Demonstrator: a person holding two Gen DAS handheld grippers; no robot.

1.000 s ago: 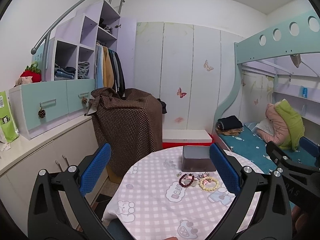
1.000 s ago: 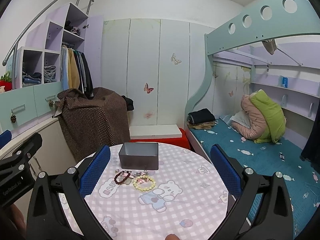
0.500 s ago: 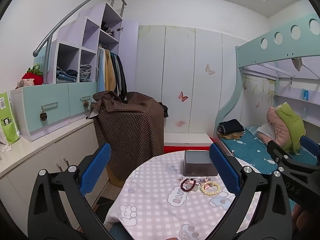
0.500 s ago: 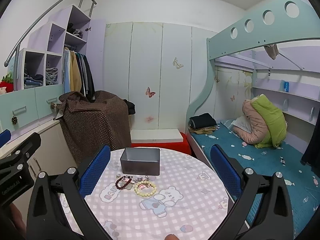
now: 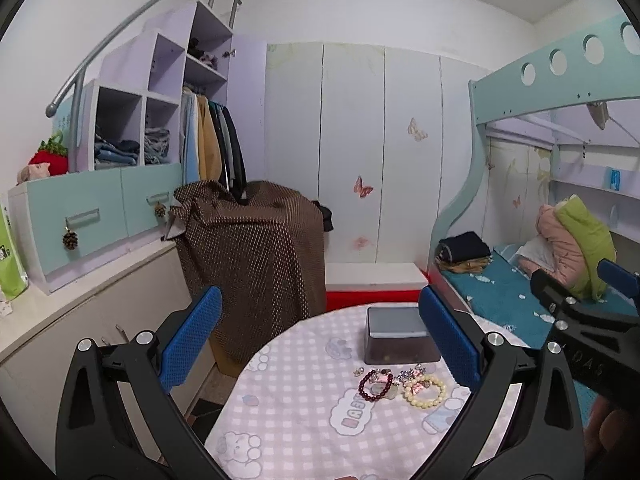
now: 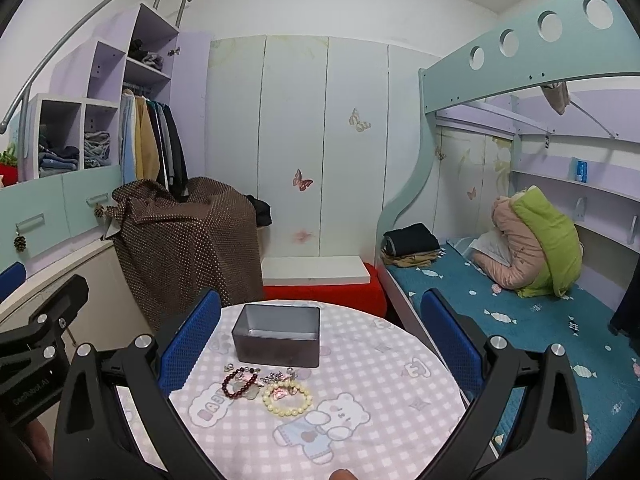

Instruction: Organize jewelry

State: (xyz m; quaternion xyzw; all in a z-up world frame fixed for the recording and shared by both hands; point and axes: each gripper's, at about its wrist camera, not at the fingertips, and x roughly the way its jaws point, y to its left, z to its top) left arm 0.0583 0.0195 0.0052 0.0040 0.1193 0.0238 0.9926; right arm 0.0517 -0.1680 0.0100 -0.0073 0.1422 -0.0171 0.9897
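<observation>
Two grippers hang above the round worktop, both with blue fingers spread wide and holding nothing: the left gripper and the right gripper. Nearest on the checked cloth lies the cream bracelet, and touching it on the left the dark red bracelet, with a scatter of small silver charms between and just behind them. Beyond these, near but apart, stands the grey box, open at the top; its inside looks bare in the right view, though the front wall hides part of the floor. In the left view the same box sits behind the beads, partly hidden by the right-hand finger. Farther off are a brown dotted cloth draped over something, the bed and the wardrobe. Compared with a second ago, both cameras sit a little lower and closer to the worktop; the jewelry and box have not moved, and the fingers are as wide as before.
</observation>
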